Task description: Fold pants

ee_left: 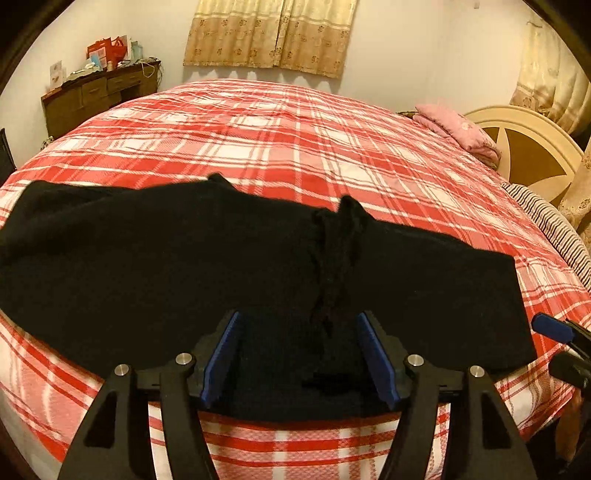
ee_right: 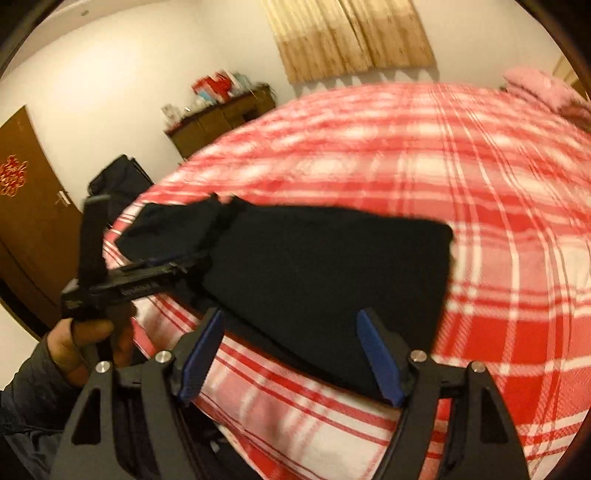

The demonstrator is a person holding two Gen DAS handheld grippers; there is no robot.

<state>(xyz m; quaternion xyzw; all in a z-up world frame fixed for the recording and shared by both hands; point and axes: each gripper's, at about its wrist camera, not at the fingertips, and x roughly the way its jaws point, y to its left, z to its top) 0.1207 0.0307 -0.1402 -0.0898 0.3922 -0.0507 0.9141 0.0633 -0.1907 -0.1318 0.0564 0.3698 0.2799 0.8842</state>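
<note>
One pair of soft black pants (ee_left: 229,266) lies flat across the near edge of one big bed with a red and white checked cover (ee_left: 295,140). In the left wrist view the pants stretch from the left side of the frame to the lower right, and one dark twisted drawstring (ee_left: 332,266) lies on them in the middle.

The left gripper (ee_left: 300,354) sits at the bottom middle of its view. Its two blue pads (ee_left: 221,362) stand wide apart over the cloth and squeeze nothing. The right gripper (ee_right: 291,356) is at the bottom middle of the right wrist view. Its two blue pads are also wide apart, above the near corner of the pants, and hold nothing.

In the right wrist view, one hand (ee_right: 79,345) at the lower left grips the left tool's handle.

One pink folded blanket (ee_left: 458,129) lies at the upper right of the bed. One brown wooden desk (ee_left: 96,96) stands at the upper left. Two yellow patterned curtains (ee_left: 273,33) hang at the top. One brown door (ee_right: 26,206) shows at the left of the right wrist view.
</note>
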